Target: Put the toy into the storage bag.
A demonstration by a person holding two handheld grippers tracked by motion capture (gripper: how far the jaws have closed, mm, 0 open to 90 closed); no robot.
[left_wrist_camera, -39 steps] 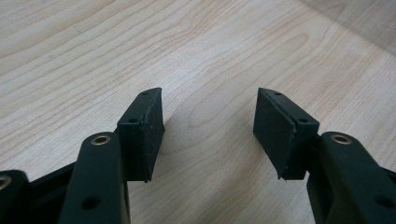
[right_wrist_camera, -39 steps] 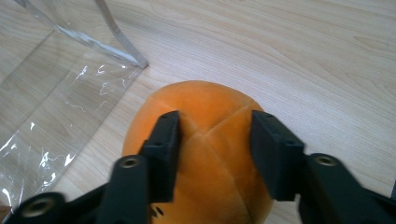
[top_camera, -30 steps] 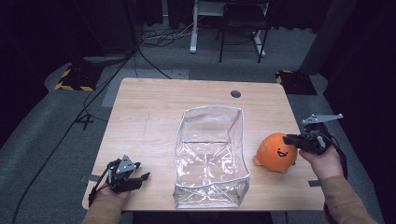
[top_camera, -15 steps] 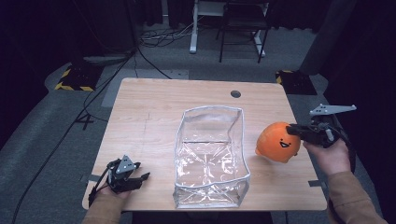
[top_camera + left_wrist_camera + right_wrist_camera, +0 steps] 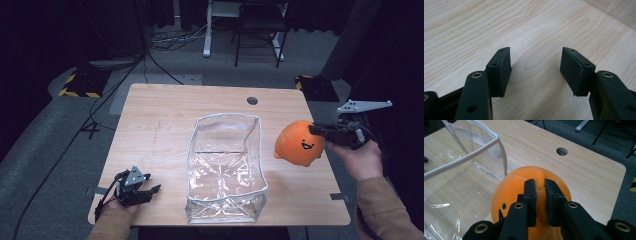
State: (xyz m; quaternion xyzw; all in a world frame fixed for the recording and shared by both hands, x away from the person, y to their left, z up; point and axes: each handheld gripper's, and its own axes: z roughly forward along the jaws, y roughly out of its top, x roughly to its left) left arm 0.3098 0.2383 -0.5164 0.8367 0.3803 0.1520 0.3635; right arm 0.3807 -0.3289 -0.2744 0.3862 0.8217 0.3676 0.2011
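I see a fuzzy orange plush toy [image 5: 298, 144], a glossy clear plastic bag [image 5: 226, 170], and a matt pale wood bench [image 5: 165, 120].

Dim room, grey carpet floor [image 5: 45, 150], black chair [image 5: 257, 30] and white desk leg [image 5: 206, 30] beyond wooden table [image 5: 165, 115].

An orange plush toy [image 5: 299, 143] with a small black smiling face hangs clear above the wooden table [image 5: 165, 120], pinched at its top in a fold of fabric. It sits just to the right of the clear plastic bag [image 5: 226, 167], near that bag's open white-trimmed rim, its face turned toward the table's near edge, slightly tilted.
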